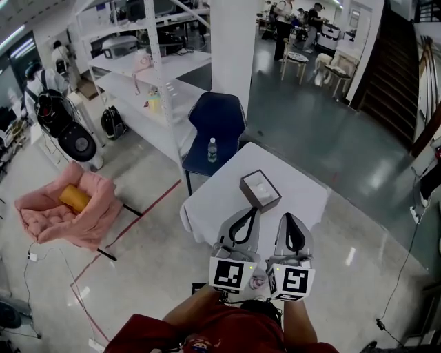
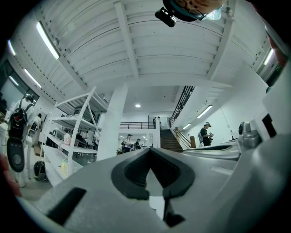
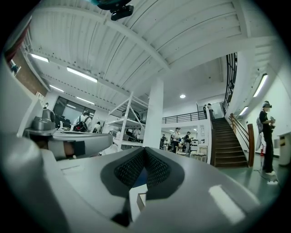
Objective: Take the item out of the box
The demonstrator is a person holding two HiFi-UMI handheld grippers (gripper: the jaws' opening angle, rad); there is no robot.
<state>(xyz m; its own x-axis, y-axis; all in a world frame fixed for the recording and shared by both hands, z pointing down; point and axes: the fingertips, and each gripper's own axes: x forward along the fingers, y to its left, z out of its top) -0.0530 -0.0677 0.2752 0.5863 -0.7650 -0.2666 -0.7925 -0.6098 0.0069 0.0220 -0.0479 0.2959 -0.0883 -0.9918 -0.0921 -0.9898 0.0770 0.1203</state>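
We hold L gripper [image 1: 249, 210] & R gripper [image 1: 290, 218] side by side, both w/ jaws together, nothing betw. them. The box [image 1: 260, 190] sits on the white table [image 1: 303, 200] just ahead, apart from both; what's in it is too small to tell.

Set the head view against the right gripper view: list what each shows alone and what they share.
Head view only: the pink cushion and the water bottle. Right gripper view only: the ceiling's strip lights and the black camera overhead. Both: the right tool with jaws together, the box on the white table, the white pillar and the staircase.
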